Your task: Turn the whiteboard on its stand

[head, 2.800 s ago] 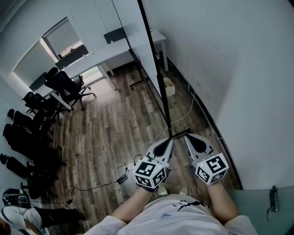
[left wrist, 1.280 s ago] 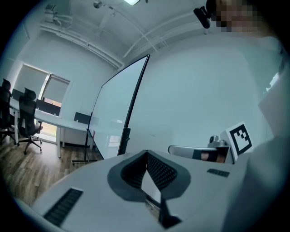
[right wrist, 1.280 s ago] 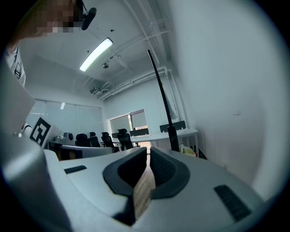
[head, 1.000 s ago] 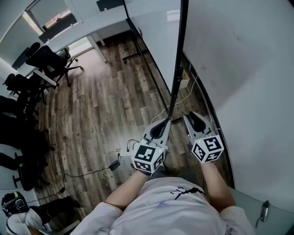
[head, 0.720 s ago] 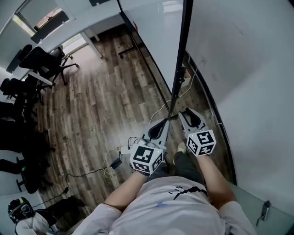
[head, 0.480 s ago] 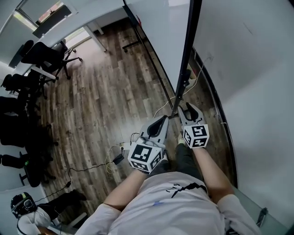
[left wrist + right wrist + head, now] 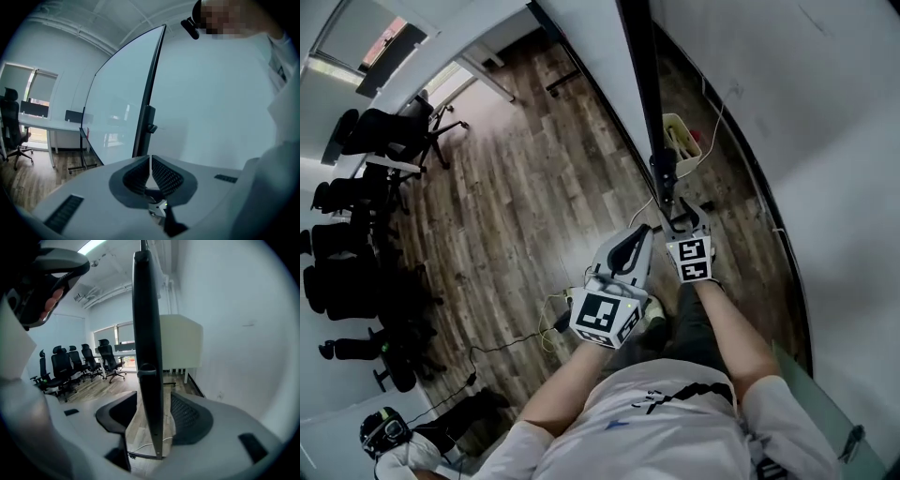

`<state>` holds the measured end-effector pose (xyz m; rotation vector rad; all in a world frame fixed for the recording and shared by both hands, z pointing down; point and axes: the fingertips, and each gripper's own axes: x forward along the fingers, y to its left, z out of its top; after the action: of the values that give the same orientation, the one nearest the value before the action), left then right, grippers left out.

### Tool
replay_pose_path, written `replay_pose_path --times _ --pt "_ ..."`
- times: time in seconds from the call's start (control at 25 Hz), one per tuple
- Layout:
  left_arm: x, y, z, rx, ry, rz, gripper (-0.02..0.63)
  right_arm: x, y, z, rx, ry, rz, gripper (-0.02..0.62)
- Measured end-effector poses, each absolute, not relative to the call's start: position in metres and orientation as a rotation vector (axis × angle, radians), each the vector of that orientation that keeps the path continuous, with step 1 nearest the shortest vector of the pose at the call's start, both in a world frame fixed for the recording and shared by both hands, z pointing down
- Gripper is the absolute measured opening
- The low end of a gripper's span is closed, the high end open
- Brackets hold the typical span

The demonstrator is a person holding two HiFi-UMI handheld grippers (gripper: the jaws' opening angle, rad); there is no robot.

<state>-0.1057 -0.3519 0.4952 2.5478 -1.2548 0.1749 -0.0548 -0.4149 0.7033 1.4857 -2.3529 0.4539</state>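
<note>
two grippers: the right gripper (image 7: 683, 223) stands wide, its jaws having just been opening, around the stand's black post (image 7: 147, 357) without pressing it; the left gripper (image 7: 150, 158), closed on nothing, sits just beside. the whiteboard (image 7: 117, 108) stands upright ahead.

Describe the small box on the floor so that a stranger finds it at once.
Find the long white wall at the right of the head view and look to the wooden floor at its foot. There, just right of the stand's black post, sits the small box: pale, open on top, the only box in sight.
</note>
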Motion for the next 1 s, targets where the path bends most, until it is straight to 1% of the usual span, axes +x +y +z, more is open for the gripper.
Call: replay_pose_path --times 0.24,0.44,0.64,1.0 --pt "-0.1 -0.358 0.5 2.55 -1.239 0.214 0.014 -0.066 -0.435 0.735 1.44 -2.349 0.471 0.218" --pt "-0.102 -0.351 0.507 2.519 -1.236 0.231 0.014 -0.075 -0.448 0.742 1.443 -2.337 0.449 0.216" --pt "-0.106 -0.345 0.507 2.513 -1.238 0.231 0.014 -0.074 -0.451 0.742 1.436 -2.322 0.449 0.199" --pt "-0.109 -0.324 0.508 2.517 -1.232 0.204 0.014 -0.035 -0.423 0.747 1.475 -2.296 0.433 0.198"
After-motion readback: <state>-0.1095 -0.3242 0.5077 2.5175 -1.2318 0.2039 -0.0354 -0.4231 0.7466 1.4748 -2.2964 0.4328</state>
